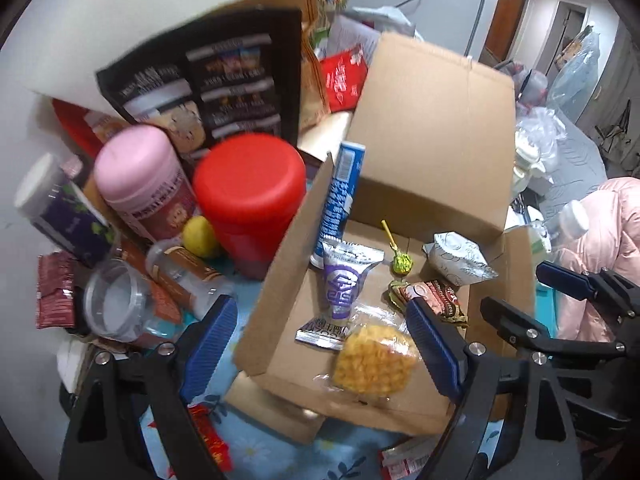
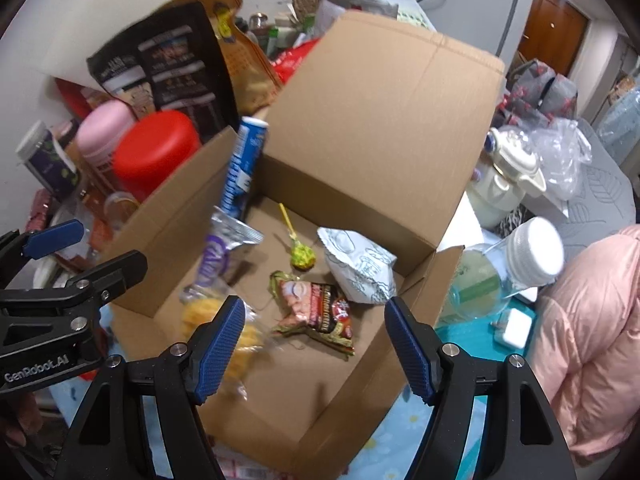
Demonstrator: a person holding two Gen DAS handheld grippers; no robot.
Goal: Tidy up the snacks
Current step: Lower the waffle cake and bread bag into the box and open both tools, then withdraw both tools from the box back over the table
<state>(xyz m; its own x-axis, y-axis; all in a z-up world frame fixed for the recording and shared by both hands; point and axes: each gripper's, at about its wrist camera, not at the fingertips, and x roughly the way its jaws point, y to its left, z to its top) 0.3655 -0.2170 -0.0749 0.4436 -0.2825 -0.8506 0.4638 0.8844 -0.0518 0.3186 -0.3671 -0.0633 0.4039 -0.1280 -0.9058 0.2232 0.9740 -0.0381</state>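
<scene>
Box (image 2: pixel 384 120), flaps up to take loose snacks: lollipop (image 2: pixel 302 258), white pouch (image 2: pixel 360 268) far; corn cake (image 1: pixel 374 362), purple sachet (image 1: pixel 340 280) near left. Jars (image 1: pixel 248 192) wait outside, left. My left claw (image 1: pixel 320 344) and right claw (image 2: pixel 316 344) both gape, empty, above it.

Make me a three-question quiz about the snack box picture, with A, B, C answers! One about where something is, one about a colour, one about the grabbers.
1. Where is the lollipop?
A. Inside the cardboard box
B. On the red jar
C. In a gripper

2. What colour is the lid of the big jar beside the pink-lidded one?
A. Green
B. Red
C. White

3. How is the right gripper?
A. Shut on the lollipop
B. Shut on a bag
C. Open, holding nothing

Answers:
1 A, it lies on the box floor among the packets.
2 B, the lid is plainly red.
3 C, its blue pads stand wide apart over the box with nothing between them.
</scene>
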